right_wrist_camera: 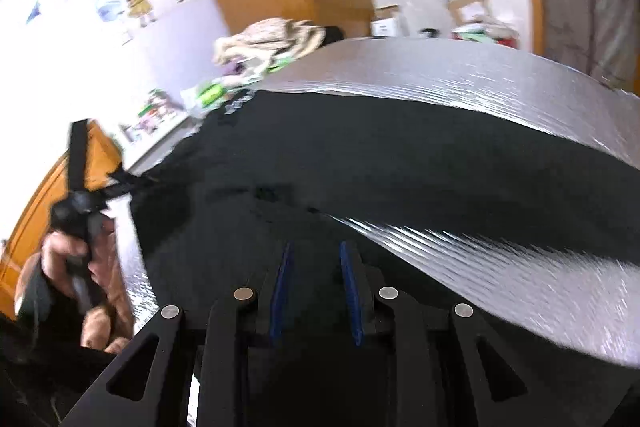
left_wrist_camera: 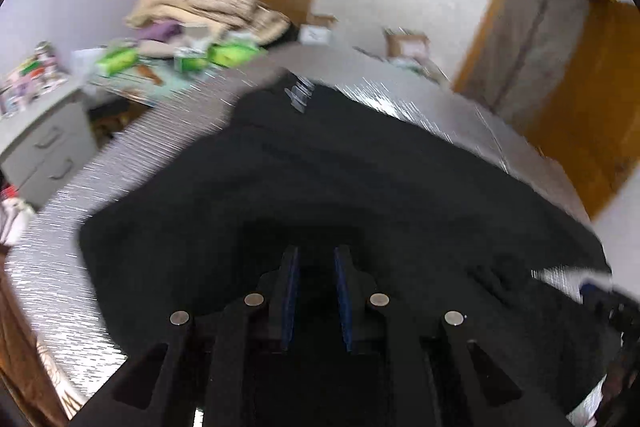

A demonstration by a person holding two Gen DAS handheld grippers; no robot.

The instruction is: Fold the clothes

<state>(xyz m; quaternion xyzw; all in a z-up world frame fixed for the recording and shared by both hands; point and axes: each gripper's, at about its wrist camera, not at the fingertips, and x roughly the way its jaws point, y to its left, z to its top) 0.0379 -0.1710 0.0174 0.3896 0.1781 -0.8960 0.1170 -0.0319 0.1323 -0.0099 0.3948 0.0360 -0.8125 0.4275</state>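
Note:
A black garment [left_wrist_camera: 320, 179] with a small white print near its far end lies spread on a silver table [left_wrist_camera: 120, 167]. My left gripper [left_wrist_camera: 316, 255] hovers over its near edge, jaws a little apart with dark cloth between them; I cannot tell whether they pinch it. In the right wrist view the same garment [right_wrist_camera: 360, 155] covers the table [right_wrist_camera: 460, 87]. My right gripper [right_wrist_camera: 314, 251] is over the garment's near edge, jaws slightly apart, grip unclear. The left gripper and the hand holding it [right_wrist_camera: 76, 227] show at the left.
A cluttered side table with a beige cloth pile [left_wrist_camera: 208, 11] and green packets stands beyond the table's far left. A grey drawer cabinet [left_wrist_camera: 44, 143] is at the left. Cardboard boxes [left_wrist_camera: 404, 43] and wooden doors are behind. Frames are motion-blurred.

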